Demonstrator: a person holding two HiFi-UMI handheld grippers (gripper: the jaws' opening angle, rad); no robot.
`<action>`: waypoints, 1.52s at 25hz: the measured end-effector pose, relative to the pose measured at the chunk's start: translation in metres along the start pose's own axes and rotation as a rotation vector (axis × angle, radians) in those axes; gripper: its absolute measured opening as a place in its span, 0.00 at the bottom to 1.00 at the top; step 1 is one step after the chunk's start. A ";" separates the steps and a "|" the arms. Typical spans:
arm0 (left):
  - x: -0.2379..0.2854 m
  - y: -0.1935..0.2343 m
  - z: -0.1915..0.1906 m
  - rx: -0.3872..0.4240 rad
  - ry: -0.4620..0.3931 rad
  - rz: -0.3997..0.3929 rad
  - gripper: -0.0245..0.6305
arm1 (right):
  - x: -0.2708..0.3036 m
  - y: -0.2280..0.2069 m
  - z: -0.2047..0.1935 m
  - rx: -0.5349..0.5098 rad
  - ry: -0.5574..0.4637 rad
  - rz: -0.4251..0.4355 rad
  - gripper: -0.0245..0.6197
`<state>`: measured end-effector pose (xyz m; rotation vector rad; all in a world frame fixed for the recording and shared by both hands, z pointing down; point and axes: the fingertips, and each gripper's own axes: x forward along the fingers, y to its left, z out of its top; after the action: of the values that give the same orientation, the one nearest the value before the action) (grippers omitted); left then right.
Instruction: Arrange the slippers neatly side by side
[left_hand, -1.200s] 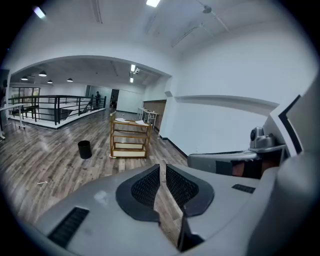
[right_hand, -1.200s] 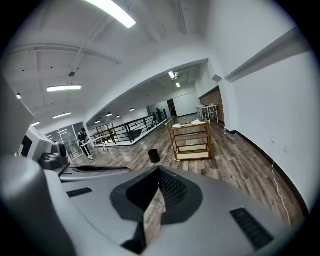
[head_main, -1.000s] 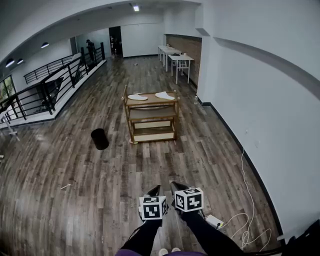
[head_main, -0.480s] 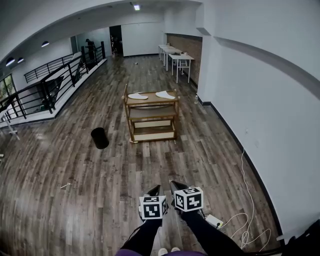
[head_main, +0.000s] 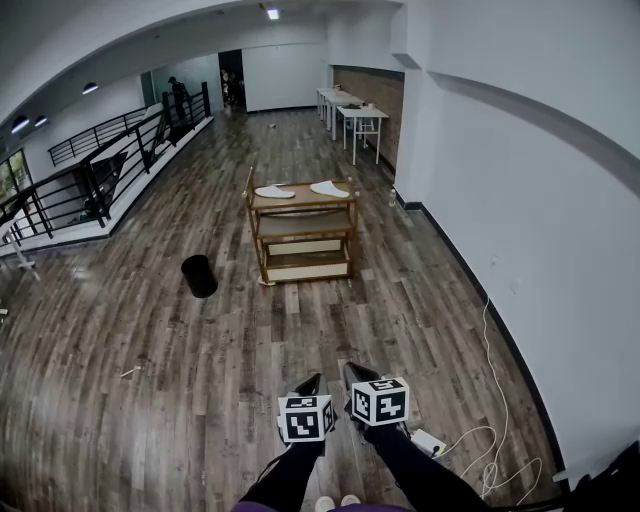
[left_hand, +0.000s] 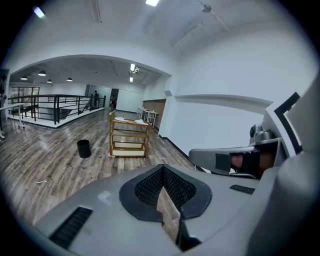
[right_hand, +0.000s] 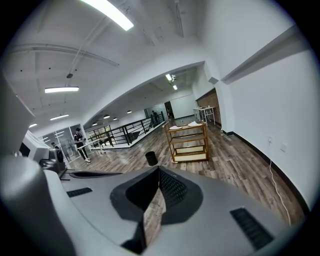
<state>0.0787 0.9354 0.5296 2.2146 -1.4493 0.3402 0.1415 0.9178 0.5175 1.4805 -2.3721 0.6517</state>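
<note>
Head view: slippers lay atop far shelf;
Grippers: left gripper, right gripper both closed, empty;
Risk: arriving closed might shove slippers off

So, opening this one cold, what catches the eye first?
A wooden rack stands mid-floor ahead, two white slippers lying apart on its top shelf, with a black bin to its left. Nearest the camera, the left gripper and right gripper sit side by side, fingers shut and empty.

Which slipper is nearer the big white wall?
The right-hand slipper on top of the wooden rack. The other slipper lies farther from the wall.
</note>
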 end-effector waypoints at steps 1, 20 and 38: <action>0.001 -0.001 0.000 0.000 0.000 -0.002 0.04 | -0.001 -0.002 0.001 0.001 -0.005 0.002 0.04; 0.021 0.016 0.001 -0.027 0.009 0.030 0.04 | 0.015 -0.016 0.012 -0.018 -0.011 0.041 0.04; 0.107 0.101 0.064 0.005 0.016 -0.027 0.04 | 0.132 -0.030 0.063 0.019 -0.017 -0.030 0.04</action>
<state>0.0273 0.7845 0.5478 2.2285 -1.4108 0.3525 0.1109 0.7721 0.5300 1.5331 -2.3577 0.6583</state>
